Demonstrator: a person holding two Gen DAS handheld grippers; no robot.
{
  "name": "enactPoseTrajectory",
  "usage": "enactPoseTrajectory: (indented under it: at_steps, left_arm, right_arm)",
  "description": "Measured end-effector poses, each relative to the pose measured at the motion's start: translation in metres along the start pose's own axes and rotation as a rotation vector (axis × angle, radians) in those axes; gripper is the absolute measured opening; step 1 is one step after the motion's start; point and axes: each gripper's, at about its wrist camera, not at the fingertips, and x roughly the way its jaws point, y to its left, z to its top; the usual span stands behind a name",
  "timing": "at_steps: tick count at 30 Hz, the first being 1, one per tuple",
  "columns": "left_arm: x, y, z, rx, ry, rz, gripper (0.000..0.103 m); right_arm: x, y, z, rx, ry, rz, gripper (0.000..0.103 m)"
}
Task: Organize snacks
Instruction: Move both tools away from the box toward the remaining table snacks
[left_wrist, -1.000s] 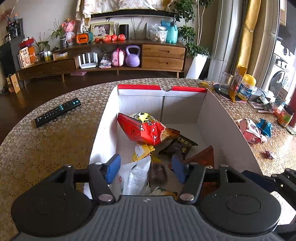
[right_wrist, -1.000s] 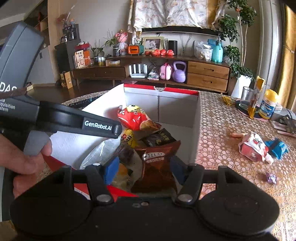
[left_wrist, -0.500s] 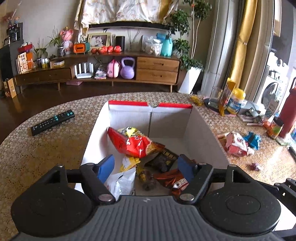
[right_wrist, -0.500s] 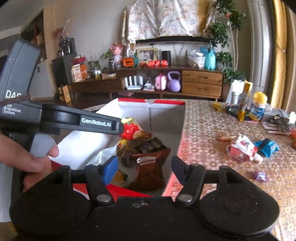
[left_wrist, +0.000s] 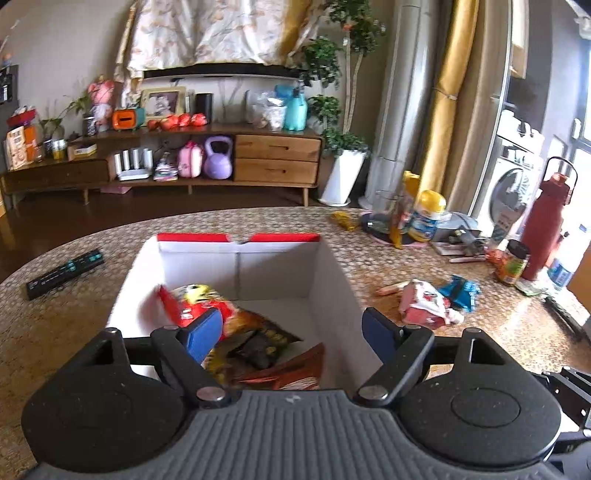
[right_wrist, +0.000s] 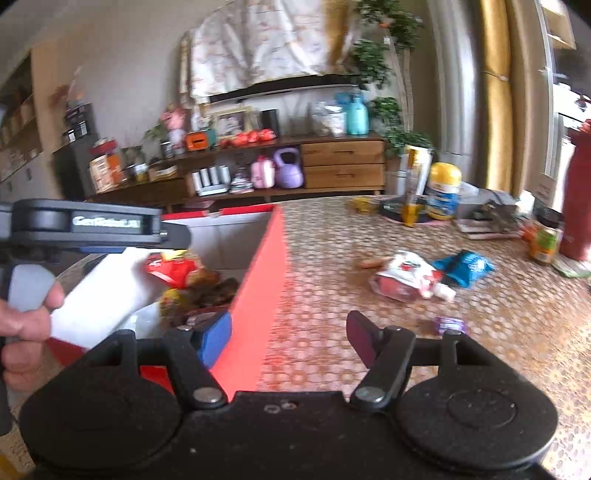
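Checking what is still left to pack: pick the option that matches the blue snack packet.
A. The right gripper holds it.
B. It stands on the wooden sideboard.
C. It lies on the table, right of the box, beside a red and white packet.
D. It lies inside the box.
C: the blue snack packet lies on the table beside the red and white packet, outside the box; the right gripper is open and empty.

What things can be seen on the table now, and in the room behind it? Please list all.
box: one, white inside, red rim, table centre
snack bags in box: several, red, yellow, dark
loose snacks: red-white pack, blue pack, right of box
purple candy: one, near right tool
remote: one, black, left of box
flask: one, red, far right
kettlebell: one, purple, sideboard
left tool: open, over box
right tool: open
hand: holds left tool
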Motion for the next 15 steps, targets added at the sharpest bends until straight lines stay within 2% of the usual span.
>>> enactPoseTrajectory:
  at_steps: [8, 15]
  left_arm:
    - [0.012, -0.042, 0.007, 0.062, -0.008, -0.069, 0.088]
    - [0.030, -0.078, 0.014, 0.117, 0.010, -0.114, 0.089]
  right_arm:
    - [-0.002, -0.044, -0.005, 0.064, -0.012, -0.102, 0.070]
    - [0.000, -0.072, -0.012, 0.104, -0.005, -0.153, 0.070]
